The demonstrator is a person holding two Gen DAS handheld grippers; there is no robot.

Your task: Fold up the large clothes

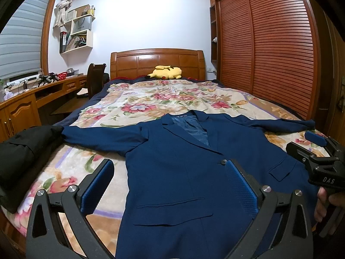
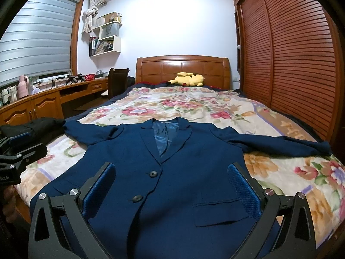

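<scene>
across the near end of the bed lies a navy suit jacket (image 2: 172,172), face up and flat on the floral blanket (image 2: 194,105), collar toward the headboard (image 2: 183,67), front closed with two dark buttons in a line. both sleeves are spread outward; the one on the left ends against a heap of black clothing (image 1: 23,151) at the bed's edge, the other reaches toward the louvred wardrobe (image 2: 301,54). left gripper (image 1: 170,172) hovers above the jacket's lower left part, jaws wide, nothing between the blue pads. right gripper (image 2: 171,174) hovers above the buttoned front, jaws likewise wide and empty. a yellow plush toy (image 2: 188,79) rests by the headboard. a wooden desk (image 2: 43,99) runs beneath the window on the left.
</scene>
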